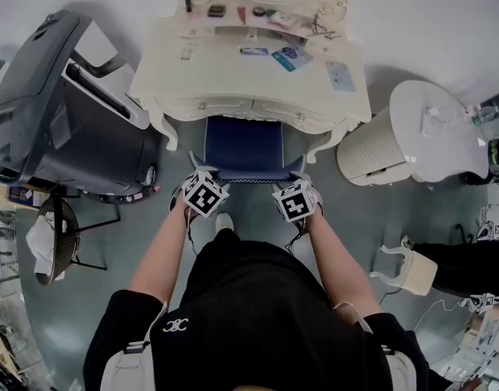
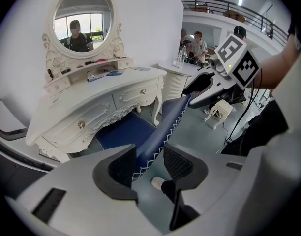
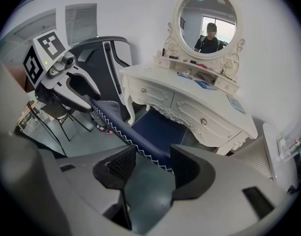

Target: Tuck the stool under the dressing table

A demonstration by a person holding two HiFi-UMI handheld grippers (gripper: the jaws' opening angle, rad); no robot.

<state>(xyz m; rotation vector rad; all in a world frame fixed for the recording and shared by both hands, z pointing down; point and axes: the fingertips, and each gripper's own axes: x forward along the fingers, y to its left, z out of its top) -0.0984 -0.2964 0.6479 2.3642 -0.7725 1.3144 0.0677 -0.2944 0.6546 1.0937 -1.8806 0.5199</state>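
The stool (image 1: 243,149) has a blue seat with white zigzag trim and stands partly under the cream dressing table (image 1: 233,72), its front edge sticking out toward me. My left gripper (image 1: 196,169) is shut on the left front corner of the seat, and my right gripper (image 1: 301,171) is shut on the right front corner. In the left gripper view the blue seat edge (image 2: 155,136) runs between the pads (image 2: 123,166). The right gripper view shows the same edge (image 3: 140,144) held between its pads (image 3: 186,166), with the table (image 3: 190,102) behind.
A big dark grey reclining chair (image 1: 62,112) stands close on the table's left. A white ribbed round unit (image 1: 412,137) stands on its right. A small cream stool (image 1: 412,271) and a black wire stand (image 1: 62,235) sit nearer me. Small items lie on the tabletop.
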